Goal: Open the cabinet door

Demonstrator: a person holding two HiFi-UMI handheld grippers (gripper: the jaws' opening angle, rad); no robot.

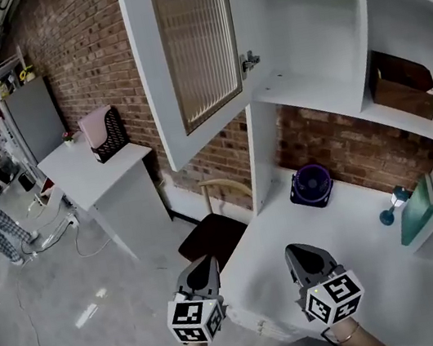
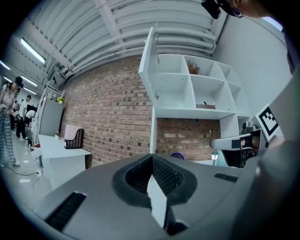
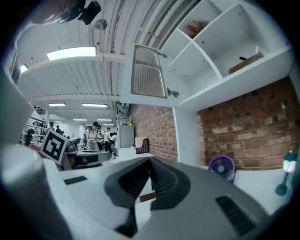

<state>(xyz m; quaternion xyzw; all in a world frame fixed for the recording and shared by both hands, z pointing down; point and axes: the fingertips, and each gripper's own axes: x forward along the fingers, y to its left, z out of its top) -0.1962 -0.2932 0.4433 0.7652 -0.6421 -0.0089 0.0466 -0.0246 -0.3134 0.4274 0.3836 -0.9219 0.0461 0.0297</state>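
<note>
The white cabinet door with the ribbed glass panel (image 1: 196, 47) hangs wide open, high above your left gripper (image 1: 203, 263) and right gripper (image 1: 300, 251), jaws clenched on nothing; left's probably nearer its free edge.

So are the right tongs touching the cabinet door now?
Apart. The head view shows the right tongs, shut and empty, low over the desk, with the open cabinet door well above them and clear space between.
</note>
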